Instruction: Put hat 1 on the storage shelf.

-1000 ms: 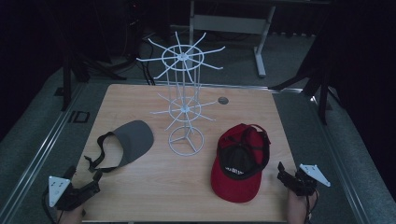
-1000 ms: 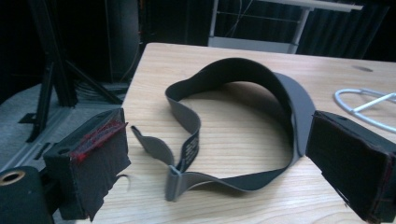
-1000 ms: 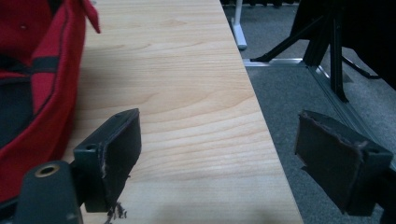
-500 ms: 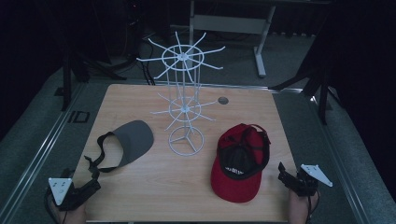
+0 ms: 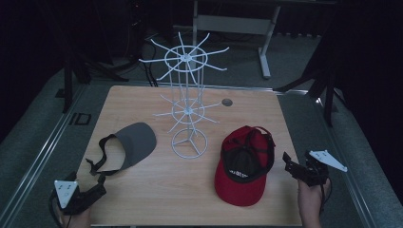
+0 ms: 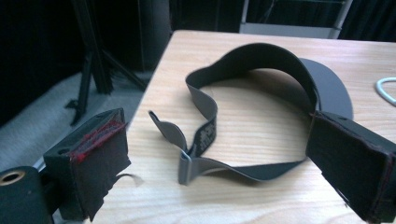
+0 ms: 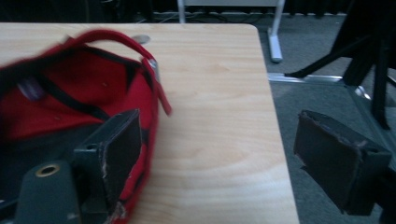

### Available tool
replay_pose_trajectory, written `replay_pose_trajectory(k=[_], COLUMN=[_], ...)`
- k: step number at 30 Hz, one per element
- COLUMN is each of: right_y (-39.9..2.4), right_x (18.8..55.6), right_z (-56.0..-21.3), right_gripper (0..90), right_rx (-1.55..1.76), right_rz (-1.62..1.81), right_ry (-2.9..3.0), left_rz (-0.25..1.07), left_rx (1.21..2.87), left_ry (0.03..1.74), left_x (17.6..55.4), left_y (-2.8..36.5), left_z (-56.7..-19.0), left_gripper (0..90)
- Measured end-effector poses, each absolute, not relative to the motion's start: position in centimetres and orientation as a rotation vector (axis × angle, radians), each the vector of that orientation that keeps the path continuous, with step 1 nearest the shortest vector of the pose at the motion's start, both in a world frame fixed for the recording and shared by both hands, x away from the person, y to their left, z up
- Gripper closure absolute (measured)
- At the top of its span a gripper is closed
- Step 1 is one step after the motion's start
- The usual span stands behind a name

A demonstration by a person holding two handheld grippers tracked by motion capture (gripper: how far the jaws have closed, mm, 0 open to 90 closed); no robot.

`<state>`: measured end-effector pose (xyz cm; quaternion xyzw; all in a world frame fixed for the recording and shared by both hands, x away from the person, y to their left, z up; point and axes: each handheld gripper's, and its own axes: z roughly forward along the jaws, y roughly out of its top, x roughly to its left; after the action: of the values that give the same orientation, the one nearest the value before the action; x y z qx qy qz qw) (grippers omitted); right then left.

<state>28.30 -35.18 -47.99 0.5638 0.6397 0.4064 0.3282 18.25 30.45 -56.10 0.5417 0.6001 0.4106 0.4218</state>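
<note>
High view: left gripper (image 5: 97, 190) jaws wide, near grey visor (image 5: 128, 147) strap; right gripper (image 5: 291, 164) wide, just beside red cap (image 5: 244, 166).

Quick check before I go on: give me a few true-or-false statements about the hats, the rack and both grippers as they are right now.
1. The red cap lies upside down on the table. True.
2. The grey visor hangs on the rack. False: it lies on the table, left of the rack's base.
3. The left gripper is shut on the visor's strap. False: its jaws are open and hold nothing.
4. The right gripper is open, beside the cap. True.
5. The rack's arms are bare. True.
</note>
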Motion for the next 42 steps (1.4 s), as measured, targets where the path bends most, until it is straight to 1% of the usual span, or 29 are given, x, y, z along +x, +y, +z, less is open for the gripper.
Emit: replay_pose_trajectory(k=[4, 9, 12, 18, 20, 21, 29, 32, 38, 42], right_y=[-34.5, -33.7, -33.2, -32.3, -32.0, -32.0, -31.2, -31.0, -29.8, -28.7], right_x=[28.8, 29.8, 30.6, 32.6, 33.3, 33.6, 35.2, 35.6, 35.9, 35.8], right_z=[-47.2, -46.6, -46.4, -46.5, -46.8, -46.9, -48.4, -49.3, -51.2, -52.4], right_gripper=[15.0, 12.1, 12.0, 16.8, 15.7, 11.2, 14.9, 18.8, 19.3, 23.6], right_rx=[1.454, 1.448, 1.441, 1.467, 1.492, 1.486, 1.471, 1.489, 1.512, 1.490], right_rz=[1.065, 1.066, 1.046, 1.035, 1.029, 1.046, 1.049, 1.034, 1.001, 0.951], right_ry=[1.709, 1.770, 1.797, 1.893, 1.909, 1.926, 1.982, 1.987, 2.007, 2.041], left_rz=[0.996, 1.014, 0.977, 0.916, 0.925, 0.931, 0.924, 0.925, 0.925, 0.928], left_rx=[1.374, 1.387, 1.383, 1.433, 1.450, 1.459, 1.475, 1.471, 1.477, 1.479], left_ry=[1.489, 1.494, 1.499, 1.511, 1.495, 1.483, 1.462, 1.468, 1.475, 1.466], left_x=[18.3, 18.3, 18.2, 18.2, 18.2, 18.1, 18.1, 18.1, 18.1, 18.1], left_y=[30.2, 29.8, 29.7, 29.1, 28.8, 28.7, 28.3, 28.4, 28.3, 28.3], left_z=[-56.1, -55.9, -55.8, -55.4, -55.3, -55.2, -55.2, -55.2, -55.2, -55.1], left_gripper=[6.4, 6.4, 6.4, 7.4, 7.5, 7.4, 7.4, 7.4, 7.4, 7.4])
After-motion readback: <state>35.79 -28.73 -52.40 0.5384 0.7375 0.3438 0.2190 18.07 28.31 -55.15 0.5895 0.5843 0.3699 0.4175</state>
